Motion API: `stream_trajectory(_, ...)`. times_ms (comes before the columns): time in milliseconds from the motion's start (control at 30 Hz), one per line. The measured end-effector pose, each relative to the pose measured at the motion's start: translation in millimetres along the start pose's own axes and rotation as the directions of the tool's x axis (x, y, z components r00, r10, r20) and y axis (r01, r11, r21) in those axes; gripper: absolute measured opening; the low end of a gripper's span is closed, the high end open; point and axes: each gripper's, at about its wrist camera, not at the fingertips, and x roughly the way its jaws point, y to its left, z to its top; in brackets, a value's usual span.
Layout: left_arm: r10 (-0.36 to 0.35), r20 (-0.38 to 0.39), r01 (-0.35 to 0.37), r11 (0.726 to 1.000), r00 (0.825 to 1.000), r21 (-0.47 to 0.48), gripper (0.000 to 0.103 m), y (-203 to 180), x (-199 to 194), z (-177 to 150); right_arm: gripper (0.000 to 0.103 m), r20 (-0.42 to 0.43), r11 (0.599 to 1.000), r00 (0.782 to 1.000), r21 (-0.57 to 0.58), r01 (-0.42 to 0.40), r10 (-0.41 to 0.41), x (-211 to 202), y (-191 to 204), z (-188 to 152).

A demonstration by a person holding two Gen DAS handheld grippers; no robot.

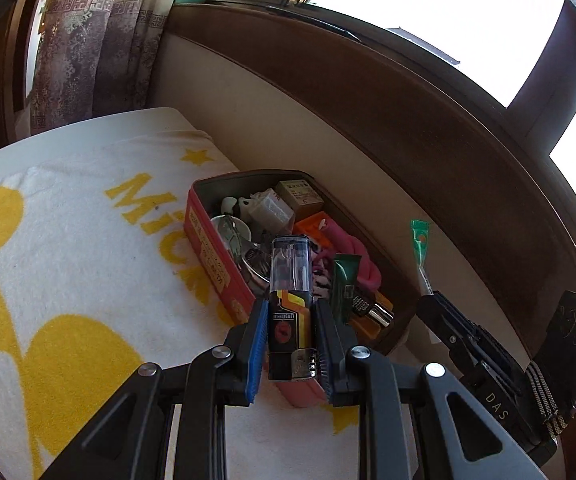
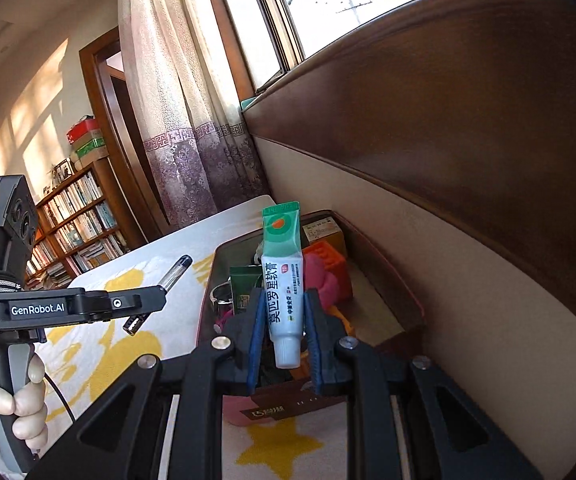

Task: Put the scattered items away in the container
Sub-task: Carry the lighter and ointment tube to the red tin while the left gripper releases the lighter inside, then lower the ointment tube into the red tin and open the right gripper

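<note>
my left tongs (image 1: 290,344) are clamped on a lighter (image 1: 290,308), black body with an orange and yellow pattern, clear end pointing away from me, metal end sitting low between the blue pads (image 1: 256,350). it hangs above the near end of the red container (image 1: 207,240), not touching the contents as far as i can tell.

my right tongs (image 2: 284,332) grip a small ointment tube (image 2: 283,280), white body with a green crimped end up and the cap down between the pads. in the left wrist view the same tube (image 1: 420,242) shows beyond the container's far side, near the padded headboard (image 1: 368,184).

the container sits on a white towel (image 1: 67,240) with yellow print, long side close against the headboard. inside i see a pink soft thing (image 1: 358,256), an orange plastic block (image 1: 312,228), a green sachet (image 1: 344,284), a small cardboard box (image 1: 300,196), a clear plastic piece (image 1: 271,208) and a round metal item (image 1: 233,232). contents are piled; i cannot tell what lies underneath.

in the right wrist view, a hand (image 2: 11,400) holds the left unit's handle, and a bookshelf (image 2: 75,220) stands behind, beside a patterned curtain (image 2: 183,140).
</note>
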Motion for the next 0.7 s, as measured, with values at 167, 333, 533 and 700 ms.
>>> stream_trajectory(167, -0.025, -0.039, 0.026, 0.999, 0.999, 0.022, 0.024, -15.5, 24.9, -0.8, 0.021, -0.011, 1.000, 1.000, 0.009, -0.016, 0.017, 4.2, -3.9, -1.9)
stream_trajectory(333, -0.038, -0.069, 0.037, 0.999, 0.997, -0.011, 0.025, -8.9, 34.7, -3.1, 0.021, -0.014, 0.999, 0.999, 0.011, -0.034, 0.035, 6.2, -5.2, -2.5)
stream_trajectory(533, -0.004, -0.043, 0.003, 0.999, 0.999, -0.033, 0.028, 2.5, 29.2, -1.5, 0.021, -0.027, 0.998, 0.998, -0.006, -0.064, 0.064, 7.9, -1.0, -3.9)
stream_trajectory(700, 0.098, 0.051, -0.097, 0.995, 0.994, -0.018, 0.075, 6.9, 12.9, -7.4, 0.024, -0.069, 0.996, 0.995, -0.032, -0.079, 0.076, 15.7, 7.9, -10.4)
